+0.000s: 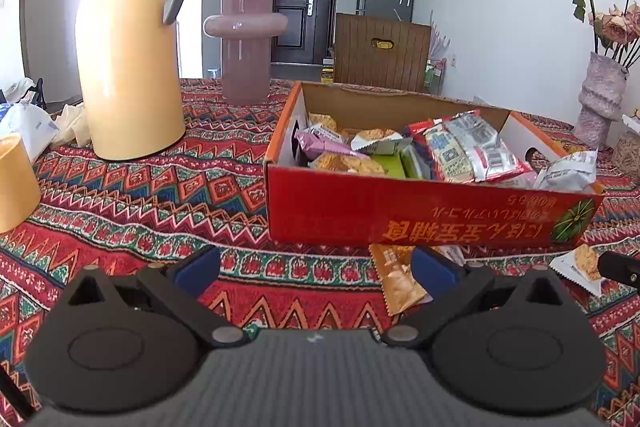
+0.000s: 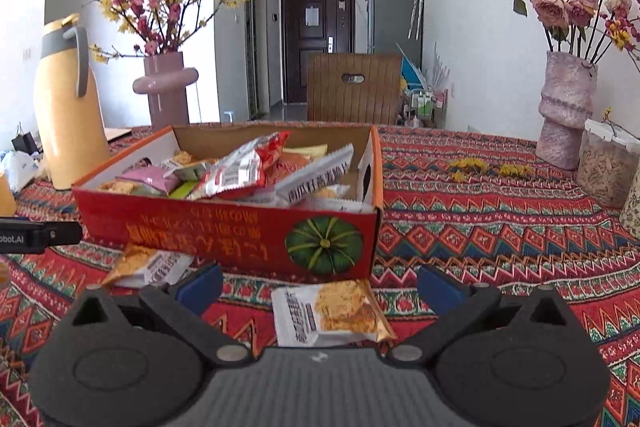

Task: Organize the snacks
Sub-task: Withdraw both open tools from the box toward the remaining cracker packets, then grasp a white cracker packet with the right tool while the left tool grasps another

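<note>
Both hand-held grippers (image 1: 316, 271) (image 2: 318, 285) spread wide, empty; cracker packet (image 2: 332, 315) whole only in right view, possibly touching red box (image 2: 224, 227)

One red cardboard box (image 2: 224, 227) sits on the surface, with two snack packets lying outside it: an orange one (image 2: 148, 265) and a white one (image 2: 332, 311). The packets heaped inside overlap too much to count. One yellow thermos jug (image 1: 128, 67), two vases (image 2: 166, 87) (image 2: 564, 107).

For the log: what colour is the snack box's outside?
Red, with a green pumpkin picture, on the snack box; clearest in the right wrist view.
</note>
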Tool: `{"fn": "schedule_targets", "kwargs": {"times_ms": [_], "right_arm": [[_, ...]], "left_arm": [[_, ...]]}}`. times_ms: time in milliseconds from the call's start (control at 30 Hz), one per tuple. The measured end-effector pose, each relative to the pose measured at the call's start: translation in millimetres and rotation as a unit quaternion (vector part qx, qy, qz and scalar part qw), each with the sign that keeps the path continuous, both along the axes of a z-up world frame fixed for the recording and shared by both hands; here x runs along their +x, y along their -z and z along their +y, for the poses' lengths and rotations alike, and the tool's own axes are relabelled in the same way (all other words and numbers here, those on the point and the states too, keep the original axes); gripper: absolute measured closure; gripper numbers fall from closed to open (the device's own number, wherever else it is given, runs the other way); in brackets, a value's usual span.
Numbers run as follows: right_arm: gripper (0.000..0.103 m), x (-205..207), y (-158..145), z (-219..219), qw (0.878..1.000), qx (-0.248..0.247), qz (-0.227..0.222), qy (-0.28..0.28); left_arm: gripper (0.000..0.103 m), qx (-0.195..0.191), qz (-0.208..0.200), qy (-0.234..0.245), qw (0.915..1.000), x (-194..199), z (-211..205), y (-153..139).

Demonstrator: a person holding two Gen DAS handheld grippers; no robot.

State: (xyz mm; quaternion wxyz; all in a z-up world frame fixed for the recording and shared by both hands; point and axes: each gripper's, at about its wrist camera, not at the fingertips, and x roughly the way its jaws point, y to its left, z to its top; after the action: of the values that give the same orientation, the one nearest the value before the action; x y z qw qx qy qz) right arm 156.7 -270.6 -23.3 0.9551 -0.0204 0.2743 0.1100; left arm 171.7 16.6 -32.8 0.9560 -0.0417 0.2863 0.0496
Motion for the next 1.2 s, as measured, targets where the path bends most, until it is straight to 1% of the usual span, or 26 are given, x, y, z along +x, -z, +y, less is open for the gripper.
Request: {"fn": "schedule_targets", "kwargs": {"times_ms": [67, 267, 400, 433, 467, 533, 633, 667, 733, 767, 833, 933, 1000, 1100, 1133, 1167, 1200], "right_arm": [[0.000, 4, 6, -1, 1.000, -0.006, 0.017, -0.001], [0.000, 29, 20, 4, 0.998, -0.024, 0.062, -0.007], [0.000, 47, 34, 7, 0.995, -0.020, 0.097, -0.006], [0.001, 48, 36, 7, 0.995, -0.019, 0.098, -0.002], [0.003, 47, 35, 7, 0.995, -0.017, 0.094, -0.001], [0.030, 42, 33, 4, 0.997, -0.011, 0.082, 0.000], [0.042, 35, 33, -1, 0.997, 0.005, 0.072, -0.006], [0.044, 32, 33, -2, 0.998, 0.010, 0.067, -0.008], [0.055, 29, 32, -3, 0.998, 0.013, 0.058, -0.010], [0.055, 27, 32, -3, 0.999, 0.013, 0.052, -0.009], [0.056, 24, 30, -4, 0.999, 0.013, 0.038, -0.004], [0.056, 20, 27, -6, 1.000, 0.017, 0.021, 0.004], [0.056, 21, 26, -10, 1.000, 0.023, 0.017, 0.007], [0.056, 22, 26, -14, 0.999, 0.033, 0.017, 0.014], [0.056, 22, 26, -15, 0.999, 0.035, 0.017, 0.014], [0.055, 23, 26, -15, 0.999, 0.037, 0.017, 0.014], [0.055, 23, 26, -15, 0.999, 0.037, 0.017, 0.014]], "left_arm": [[0.000, -0.001, 0.007, -0.001, 1.0000, 2, 0, 4], [0.000, 0.001, 0.011, 0.003, 0.9999, 3, -1, 6], [0.000, 0.000, 0.015, 0.000, 0.9999, 4, -1, 7], [0.000, 0.000, 0.016, 0.000, 0.9999, 4, -1, 8], [0.000, 0.000, 0.018, 0.000, 0.9998, 5, -1, 8], [0.000, 0.002, 0.026, -0.001, 0.9997, 7, -2, 9], [0.000, 0.007, 0.048, 0.003, 0.9988, 12, -7, 7], [0.000, 0.002, 0.054, 0.008, 0.9985, 14, -9, 5], [0.000, -0.014, 0.065, 0.019, 0.9976, 18, -17, 2], [0.000, -0.017, 0.067, 0.025, 0.9973, 21, -22, 0], [0.000, -0.012, 0.073, 0.034, 0.9966, 27, -36, -1], [0.000, -0.009, 0.103, 0.038, 0.9939, 44, -53, 5], [0.000, -0.008, 0.120, 0.033, 0.9922, 56, -61, 9], [0.000, 0.010, 0.132, 0.011, 0.9912, 68, -71, 15], [0.001, 0.012, 0.134, 0.010, 0.9909, 70, -72, 16], [0.011, 0.011, 0.137, 0.013, 0.9904, 72, -74, 17], [0.013, 0.011, 0.138, 0.020, 0.9902, 72, -76, 18]]}}
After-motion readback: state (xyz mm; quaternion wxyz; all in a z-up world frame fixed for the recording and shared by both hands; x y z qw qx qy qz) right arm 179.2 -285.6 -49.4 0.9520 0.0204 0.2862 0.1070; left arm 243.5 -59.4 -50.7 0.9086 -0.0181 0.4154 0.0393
